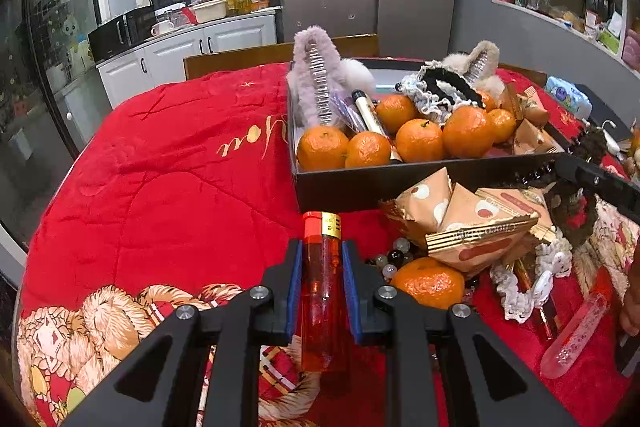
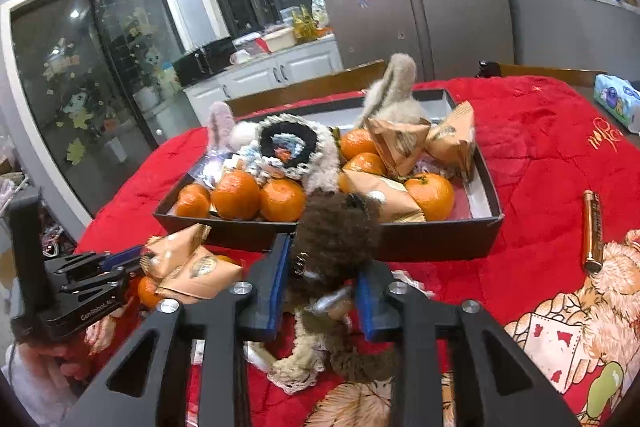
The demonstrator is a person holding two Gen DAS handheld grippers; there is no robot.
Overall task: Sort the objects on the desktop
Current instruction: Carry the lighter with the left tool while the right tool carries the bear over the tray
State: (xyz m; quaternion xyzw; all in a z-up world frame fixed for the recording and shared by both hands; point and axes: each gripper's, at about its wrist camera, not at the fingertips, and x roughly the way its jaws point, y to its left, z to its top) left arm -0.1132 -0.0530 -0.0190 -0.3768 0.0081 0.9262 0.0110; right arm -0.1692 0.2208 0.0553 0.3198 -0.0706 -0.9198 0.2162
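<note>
Lighter and brown fuzzy hair clip gripped above the red blanket, short of the black tray.

Nearest in the left wrist view, the left gripper has its blue pads pressed against both sides of the orange lighter, whose gold-capped end points toward the tray. Beside it on the blanket lie a loose mandarin, dark beads, tan snack packets and a clear tube. In the right wrist view, the right gripper is closed on the hair clip just before the tray's near wall; a gold tube lies well apart toward the blanket's right edge. Farther on, the tray holds mandarins, snack packets, fluffy hair clips and a lace scrunchie.
</note>
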